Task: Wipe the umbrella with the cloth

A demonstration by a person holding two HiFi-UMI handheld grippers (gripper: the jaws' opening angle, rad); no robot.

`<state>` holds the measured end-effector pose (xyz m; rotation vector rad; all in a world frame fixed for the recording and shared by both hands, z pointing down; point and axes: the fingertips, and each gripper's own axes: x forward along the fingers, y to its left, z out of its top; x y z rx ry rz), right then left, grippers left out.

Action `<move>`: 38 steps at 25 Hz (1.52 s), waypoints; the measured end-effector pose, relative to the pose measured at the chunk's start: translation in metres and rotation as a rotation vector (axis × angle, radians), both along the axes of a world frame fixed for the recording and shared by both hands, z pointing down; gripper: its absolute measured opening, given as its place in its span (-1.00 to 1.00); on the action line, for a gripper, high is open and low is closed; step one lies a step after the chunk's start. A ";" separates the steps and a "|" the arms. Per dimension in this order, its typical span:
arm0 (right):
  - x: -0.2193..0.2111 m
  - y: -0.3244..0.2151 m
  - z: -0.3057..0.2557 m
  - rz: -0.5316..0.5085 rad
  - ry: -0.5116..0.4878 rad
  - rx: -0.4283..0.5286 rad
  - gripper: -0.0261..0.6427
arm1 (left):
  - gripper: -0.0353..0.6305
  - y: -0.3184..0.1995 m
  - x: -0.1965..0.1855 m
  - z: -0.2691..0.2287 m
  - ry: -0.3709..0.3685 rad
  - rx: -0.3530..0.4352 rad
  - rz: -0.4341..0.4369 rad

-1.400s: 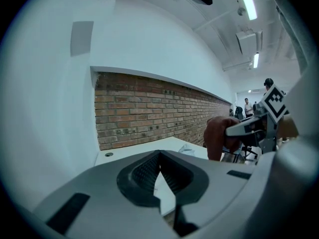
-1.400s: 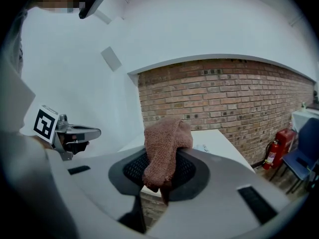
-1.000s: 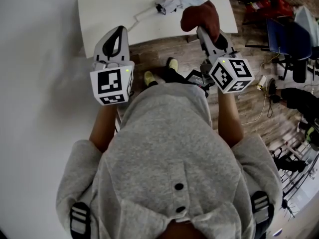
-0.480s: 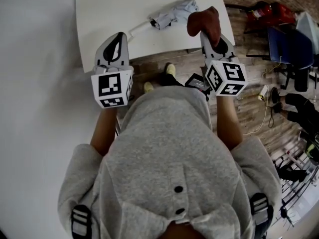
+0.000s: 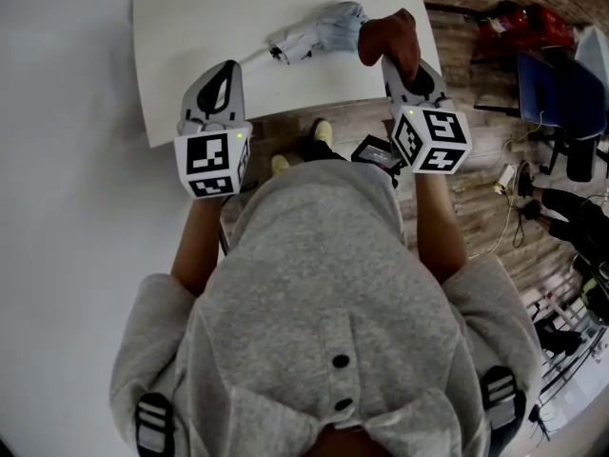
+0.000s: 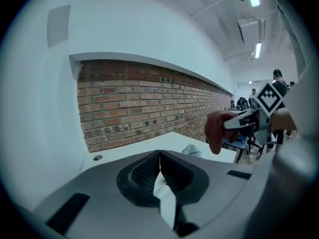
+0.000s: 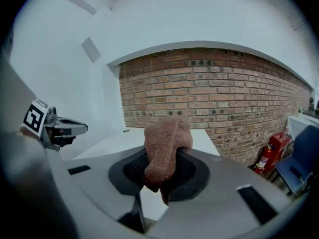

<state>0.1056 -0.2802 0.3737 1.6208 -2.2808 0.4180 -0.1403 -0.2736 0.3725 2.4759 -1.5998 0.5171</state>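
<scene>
**Cloth poised beside a folded umbrella on a white table**

The grey umbrella [image 5: 319,32] lies collapsed toward the right edge of the table [image 5: 205,36], its slim handle end pointing left. It looks light, and its loose, slick fabric is likely to bunch or slide under a wipe, so your surest hold is probably the stiff handle end. The brown cloth [image 5: 390,38], soft and limp, hangs clamped in your right gripper [image 5: 403,69] just beside the umbrella's right end; whether they touch cannot be told. Your left gripper [image 5: 223,76], jaws closed on nothing, hovers at the table's near edge.
</scene>
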 end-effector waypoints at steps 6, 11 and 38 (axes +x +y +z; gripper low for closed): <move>0.030 -0.017 0.034 0.017 0.005 -0.064 -0.67 | -0.84 -0.018 0.013 0.041 -0.070 -0.064 0.014; 0.046 -0.023 0.060 0.031 -0.005 -0.099 -0.67 | -0.84 -0.032 0.024 0.080 -0.127 -0.121 0.076; 0.037 -0.032 0.099 0.034 0.010 -0.171 -0.67 | -0.42 -0.042 0.038 0.221 -0.276 -0.473 0.294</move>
